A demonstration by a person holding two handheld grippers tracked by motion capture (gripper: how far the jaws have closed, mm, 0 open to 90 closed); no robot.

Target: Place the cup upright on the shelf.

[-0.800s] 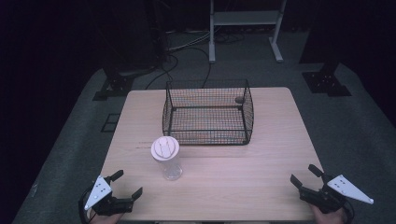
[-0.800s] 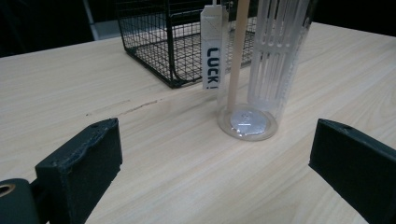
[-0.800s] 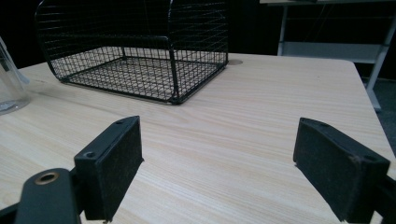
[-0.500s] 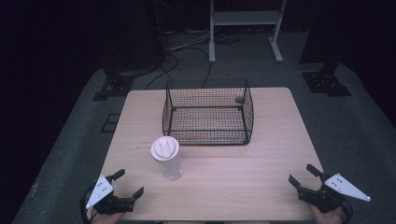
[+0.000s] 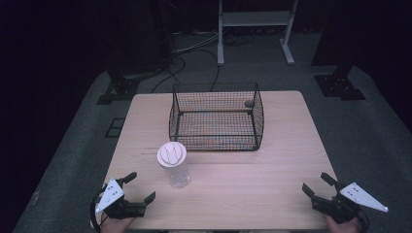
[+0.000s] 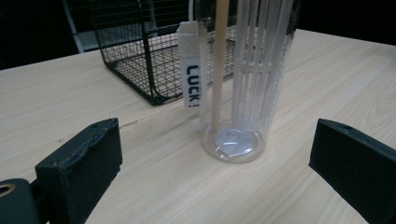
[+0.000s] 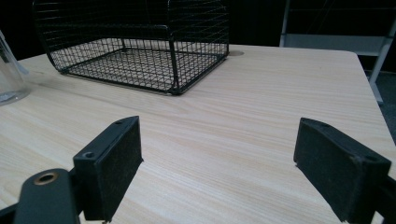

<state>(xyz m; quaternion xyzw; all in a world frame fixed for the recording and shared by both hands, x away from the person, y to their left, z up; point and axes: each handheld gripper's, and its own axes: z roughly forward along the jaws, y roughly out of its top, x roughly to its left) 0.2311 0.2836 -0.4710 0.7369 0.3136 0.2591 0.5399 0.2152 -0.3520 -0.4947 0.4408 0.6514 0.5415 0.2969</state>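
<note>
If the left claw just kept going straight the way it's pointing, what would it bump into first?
Most likely the clear cup, standing dead ahead between the left claw's open jaws; the wire basket sits farther back.

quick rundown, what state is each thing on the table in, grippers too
clear plastic tumbler with white lid: upright, lid on, stick and slotted white insert inside
black wire mesh basket: upright, open top, looks empty
left gripper: open, holding nothing
right gripper: open, holding nothing

Black wire basket (image 5: pixel 216 116), clear white-lidded tumbler (image 5: pixel 174 165), pale wood-grain table (image 5: pixel 252 179).
</note>
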